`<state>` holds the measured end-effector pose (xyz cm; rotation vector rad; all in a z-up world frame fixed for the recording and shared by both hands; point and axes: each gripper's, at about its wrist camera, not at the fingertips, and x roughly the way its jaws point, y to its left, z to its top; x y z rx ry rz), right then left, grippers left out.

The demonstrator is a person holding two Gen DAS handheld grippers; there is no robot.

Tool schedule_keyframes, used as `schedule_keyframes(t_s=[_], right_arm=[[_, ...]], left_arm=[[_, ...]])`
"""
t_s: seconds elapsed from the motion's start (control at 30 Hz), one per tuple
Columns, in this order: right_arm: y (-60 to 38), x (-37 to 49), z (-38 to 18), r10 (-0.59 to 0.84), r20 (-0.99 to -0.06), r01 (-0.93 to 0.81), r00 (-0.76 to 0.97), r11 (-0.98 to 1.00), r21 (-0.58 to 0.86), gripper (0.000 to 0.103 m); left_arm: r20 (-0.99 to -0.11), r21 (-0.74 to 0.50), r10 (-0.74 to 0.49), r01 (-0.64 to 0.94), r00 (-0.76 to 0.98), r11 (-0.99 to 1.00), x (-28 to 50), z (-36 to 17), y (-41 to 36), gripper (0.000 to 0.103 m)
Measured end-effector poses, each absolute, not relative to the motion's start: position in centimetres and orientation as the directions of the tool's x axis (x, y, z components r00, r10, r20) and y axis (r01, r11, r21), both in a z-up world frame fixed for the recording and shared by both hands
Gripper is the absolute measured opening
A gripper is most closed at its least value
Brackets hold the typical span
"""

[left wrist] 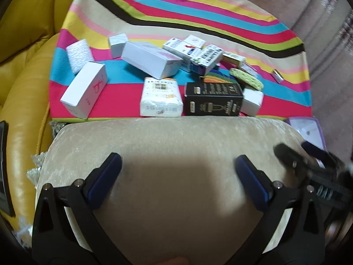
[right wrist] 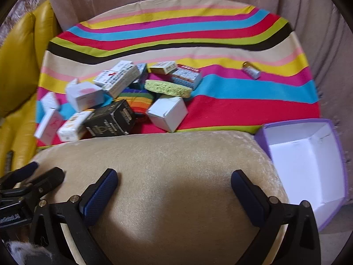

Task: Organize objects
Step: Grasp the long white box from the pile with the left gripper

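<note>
Glossy cardboard boxes [left wrist: 152,58] — porous sponge [right wrist: 167,88]; striped woven cloth [right wrist: 220,50].

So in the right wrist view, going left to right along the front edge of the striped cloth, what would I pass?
White box with pink mark → white and orange pack → black box → plain white box → open purple box, off the cloth's right corner.

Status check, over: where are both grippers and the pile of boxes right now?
Left gripper and right gripper open, empty, above beige cushion. Boxes piled on striped cloth, untouched. Purple tray empty. Nothing blocking.
</note>
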<state>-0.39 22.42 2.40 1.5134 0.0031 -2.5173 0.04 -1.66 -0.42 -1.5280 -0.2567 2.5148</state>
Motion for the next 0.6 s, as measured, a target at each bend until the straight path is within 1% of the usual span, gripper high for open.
schedule_keyframes(t_s=[0.07,0.1,0.2,0.33,0.4,0.47,0.5,0.57,0.6], right_arm=[[22.6,-0.9,2.5,-0.193,-0.885,0.183,-0.423,-0.975,0.125,0.103],[22.4,-1.1,2.3,-0.187,-0.893,0.197,-0.409,-0.974,0.114,0.103],[21.7,-1.0,2.1,-0.168,-0.898,0.236,-0.406,-0.969,0.075,0.103],[22.1,-1.5,2.5,-0.205,-0.89,0.251,-0.407,-0.962,0.107,0.103],[21.8,-2.1,3.0,-0.222,-0.887,0.29,-0.405,-0.951,0.105,0.103],[21.8,-2.9,3.6,-0.268,-0.869,0.304,-0.416,-0.941,0.145,0.103],[21.9,-3.5,3.7,-0.292,-0.864,0.312,-0.411,-0.935,0.168,0.103],[21.7,-4.8,3.7,-0.299,-0.874,0.327,-0.384,-0.929,0.175,0.103],[21.8,-5.4,3.7,-0.299,-0.878,0.329,-0.373,-0.928,0.176,0.103]], left_arm=[[-0.841,-0.282,0.284,-0.075,-0.46,-0.956,0.4,-0.3,-2.3,0.103],[-0.831,-0.293,0.287,-0.063,-0.476,-0.954,0.8,0.0,-2.6,0.103],[-0.814,-0.267,0.259,-0.062,-0.52,-0.962,1.2,1.3,-3.7,0.103],[-0.799,-0.265,0.241,-0.036,-0.551,-0.963,-0.9,2.1,-7.1,0.102],[-0.799,-0.246,0.204,-0.001,-0.566,-0.969,-2.3,2.2,-8.9,0.102],[-0.811,-0.218,0.173,0.014,-0.559,-0.976,-3.9,1.6,-10.0,0.102],[-0.823,-0.208,0.163,0.021,-0.544,-0.978,-4.8,1.2,-10.6,0.1],[-0.854,-0.203,0.157,0.039,-0.497,-0.978,-6.7,0.0,-11.6,0.09],[-0.865,-0.205,0.159,0.047,-0.476,-0.978,-7.4,-0.7,-11.8,0.088]])
